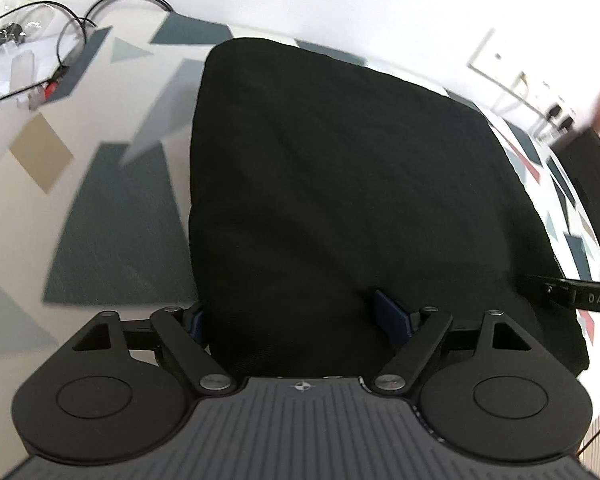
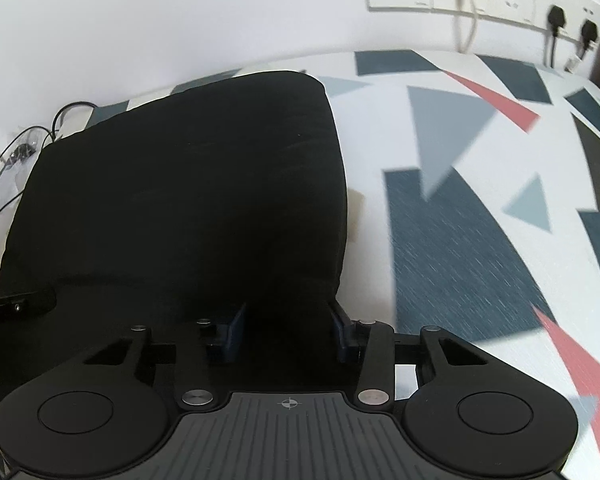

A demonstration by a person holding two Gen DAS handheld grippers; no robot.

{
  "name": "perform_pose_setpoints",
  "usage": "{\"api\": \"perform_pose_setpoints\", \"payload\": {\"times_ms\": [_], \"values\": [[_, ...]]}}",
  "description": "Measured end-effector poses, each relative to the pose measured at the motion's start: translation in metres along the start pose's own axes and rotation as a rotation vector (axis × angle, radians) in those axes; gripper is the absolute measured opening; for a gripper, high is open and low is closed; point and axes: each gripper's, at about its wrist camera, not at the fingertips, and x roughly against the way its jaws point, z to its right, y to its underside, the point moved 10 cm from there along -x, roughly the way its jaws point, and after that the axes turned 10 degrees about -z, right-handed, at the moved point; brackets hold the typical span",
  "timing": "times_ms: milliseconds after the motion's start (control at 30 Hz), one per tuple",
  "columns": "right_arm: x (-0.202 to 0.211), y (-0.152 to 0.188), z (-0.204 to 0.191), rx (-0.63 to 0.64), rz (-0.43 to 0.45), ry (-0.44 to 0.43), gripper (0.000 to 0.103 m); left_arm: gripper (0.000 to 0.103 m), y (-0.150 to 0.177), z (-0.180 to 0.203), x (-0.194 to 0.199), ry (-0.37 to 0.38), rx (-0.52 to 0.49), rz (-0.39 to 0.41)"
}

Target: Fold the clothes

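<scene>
1. Left gripper (image 1: 296,320): jaws stood wide apart, black garment (image 1: 340,184) lying between the blue pads (image 1: 392,318). Nothing pinched as far as could be seen; near hem was in the gap, not clamped.
2. Right gripper (image 2: 286,326): jaws parted too, but narrower, w/ the garment's near right corner between its pads (image 2: 236,328). Whether cloth was actually gripped couldn't be told; pads looked clear of each other.
3. Garment lay flat on the patterned sheet (image 2: 460,240), already a compact rectangle, directly ahead of both grippers & touching both.
4. Key relation: long axis ran away from the grippers toward the wall (image 2: 180,20); near short edge sat at the pads, far edge close to the wall. Left gripper sat at the left part of the near edge, right at the right corner, so both about equally near.
5. Judgement: next fold likely needs both to close on the near edge & carry it forward along that axis.
6. Cables (image 1: 72,28) lay off left, apart from the cloth.
</scene>
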Motion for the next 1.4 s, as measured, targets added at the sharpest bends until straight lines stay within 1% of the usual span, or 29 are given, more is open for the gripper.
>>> {"api": "perform_pose_setpoints", "payload": {"times_ms": [33, 200, 233, 300, 333, 367, 400, 433, 500, 567, 700, 767, 833, 867, 933, 1000, 1133, 1267, 1400], "values": [[0.001, 0.002, 0.005, -0.006, -0.003, -0.002, 0.039, 0.085, 0.006, 0.006, 0.0, -0.002, -0.003, -0.006], [0.01, 0.023, 0.029, -0.041, -0.008, -0.005, 0.041, 0.103, 0.031, 0.033, -0.005, -0.017, -0.049, -0.037], [0.012, 0.026, 0.033, -0.05, -0.008, -0.003, 0.043, 0.103, 0.033, 0.036, -0.006, -0.03, -0.059, -0.035], [0.012, 0.029, 0.04, -0.078, -0.005, 0.005, 0.055, 0.103, 0.032, 0.038, -0.008, -0.047, -0.074, -0.021], [0.012, 0.03, 0.042, -0.097, -0.001, 0.008, 0.056, 0.103, 0.031, 0.037, -0.008, -0.047, -0.071, -0.025], [0.012, 0.03, 0.044, -0.115, 0.005, 0.015, 0.063, 0.103, 0.029, 0.037, -0.009, -0.047, -0.069, -0.03], [0.012, 0.031, 0.045, -0.127, 0.008, 0.025, 0.071, 0.103, 0.029, 0.036, -0.01, -0.046, -0.064, -0.039], [0.012, 0.033, 0.046, -0.127, 0.008, 0.043, 0.075, 0.103, 0.028, 0.036, -0.01, -0.046, -0.059, -0.049], [0.012, 0.035, 0.047, -0.128, 0.006, 0.072, 0.09, 0.103, 0.025, 0.035, -0.011, -0.044, -0.058, -0.066], [0.007, 0.034, 0.048, -0.14, -0.007, 0.065, 0.102, 0.103, 0.024, 0.035, -0.012, -0.041, -0.081, -0.07], [0.0, 0.027, 0.046, -0.146, -0.013, 0.038, 0.102, 0.103, 0.022, 0.034, -0.01, -0.012, -0.107, -0.096], [0.0, 0.022, 0.043, -0.146, -0.001, 0.005, 0.102, 0.103, 0.02, 0.028, -0.007, -0.015, -0.069, -0.082], [0.0, 0.016, 0.039, -0.149, 0.014, -0.026, 0.102, 0.103, 0.019, 0.023, -0.002, -0.024, -0.05, -0.05], [0.0, 0.014, 0.037, -0.149, 0.018, -0.033, 0.102, 0.103, 0.019, 0.024, -0.003, -0.027, -0.065, -0.05], [-0.002, 0.011, 0.035, -0.14, 0.014, -0.025, 0.102, 0.103, 0.019, 0.027, -0.006, -0.031, -0.093, -0.048], [-0.008, 0.008, 0.032, -0.122, -0.001, -0.011, 0.102, 0.103, 0.02, 0.028, -0.009, -0.016, -0.076, -0.057], [-0.016, 0.003, 0.029, -0.098, -0.06, 0.01, 0.102, 0.103, 0.014, 0.033, -0.014, -0.033, -0.085, -0.055], [-0.022, -0.001, 0.027, -0.078, -0.117, 0.028, 0.102, 0.103, 0.014, 0.034, -0.014, -0.033, -0.094, -0.052], [-0.024, -0.003, 0.026, -0.078, -0.131, 0.037, 0.102, 0.103, 0.016, 0.036, -0.013, -0.033, -0.1, -0.033]]}}
